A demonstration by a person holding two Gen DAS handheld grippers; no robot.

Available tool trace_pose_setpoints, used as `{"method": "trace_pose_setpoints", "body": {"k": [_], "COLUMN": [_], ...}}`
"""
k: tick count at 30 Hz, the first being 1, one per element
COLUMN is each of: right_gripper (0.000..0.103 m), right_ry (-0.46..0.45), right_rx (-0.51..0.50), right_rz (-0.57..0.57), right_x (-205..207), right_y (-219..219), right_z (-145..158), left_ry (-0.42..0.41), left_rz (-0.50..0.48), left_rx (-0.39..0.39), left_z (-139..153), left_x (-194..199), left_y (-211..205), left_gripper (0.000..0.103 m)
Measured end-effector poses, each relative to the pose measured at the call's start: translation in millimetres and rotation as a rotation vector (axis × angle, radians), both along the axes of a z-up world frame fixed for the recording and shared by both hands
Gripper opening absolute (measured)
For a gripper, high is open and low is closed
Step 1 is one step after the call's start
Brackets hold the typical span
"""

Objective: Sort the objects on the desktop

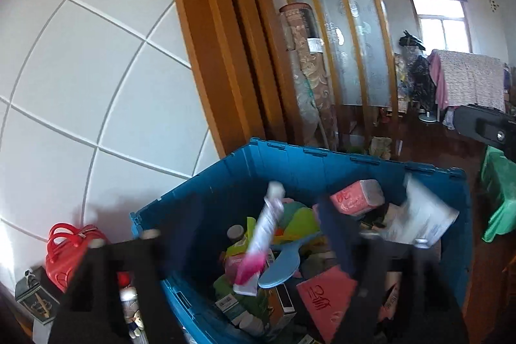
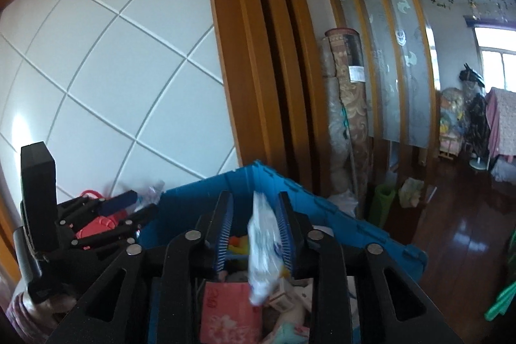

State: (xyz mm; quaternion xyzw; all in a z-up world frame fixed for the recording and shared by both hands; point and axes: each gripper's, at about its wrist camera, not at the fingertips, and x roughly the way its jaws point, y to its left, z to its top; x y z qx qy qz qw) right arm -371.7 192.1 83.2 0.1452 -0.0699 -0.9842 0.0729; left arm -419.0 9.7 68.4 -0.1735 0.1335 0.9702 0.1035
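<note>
Left tongs (image 1: 254,234) spread wide over blue crate (image 1: 290,163), a blurred pink-white tube (image 1: 261,234) between the fingers, contact unclear. Right tongs (image 2: 254,234) part open around white plastic packet (image 2: 262,247) touching right finger, above same crate, pink pack (image 2: 230,311) below.

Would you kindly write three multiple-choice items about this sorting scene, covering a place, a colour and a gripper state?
1. Where is the white-and-pink plastic tube?
A. on the floor
B. above the bin
C. on the bag

2. What colour is the large plastic bin?
A. blue
B. yellow
C. grey

3. What is between the fingers of the right gripper?
A. nothing
B. a red box
C. a white plastic packet

Key: B, the tube shows over the bin's contents; A, its walls are blue; C, the packet sits between the ribbed pads.
</note>
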Motion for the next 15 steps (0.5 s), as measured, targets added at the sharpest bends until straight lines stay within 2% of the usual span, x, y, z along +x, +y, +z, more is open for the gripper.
{"method": "trace_pose_setpoints", "body": {"k": [2,3,8,10,11,15], "right_gripper": [0.053,0.056,0.059,0.067,0.075,0.077], "right_ry": [0.021,0.027,0.036,0.045,0.053,0.065], "right_rx": [-0.006,-0.004,-0.035,-0.036,-0.04,-0.028], "right_rz": [0.008,0.013,0.05,0.056,0.059,0.085], "right_x": [1.6,3.5,10.9,14.8,17.2,23.0], "right_y": [6.8,8.3,15.9,16.0,15.4,4.2], "right_z": [-0.5,-1.0,-5.8,-6.9,-7.7,-10.1], "left_ry": [0.05,0.049,0.025,0.029,0.034,0.061], "left_rz": [0.043,0.052,0.107,0.126,0.133,0.165], "left_rx": [0.005,0.005,0.023,0.019,0.01,-0.002], "left_z": [2.1,2.1,-2.4,-4.6,-5.5,-6.9], "left_x": [5.5,4.7,4.4,7.3,9.1,18.6], "left_y": [2.9,3.3,2.5,2.0,2.7,-1.4], "left_gripper": [0.103,0.103,0.103,0.103,0.103,0.103]}}
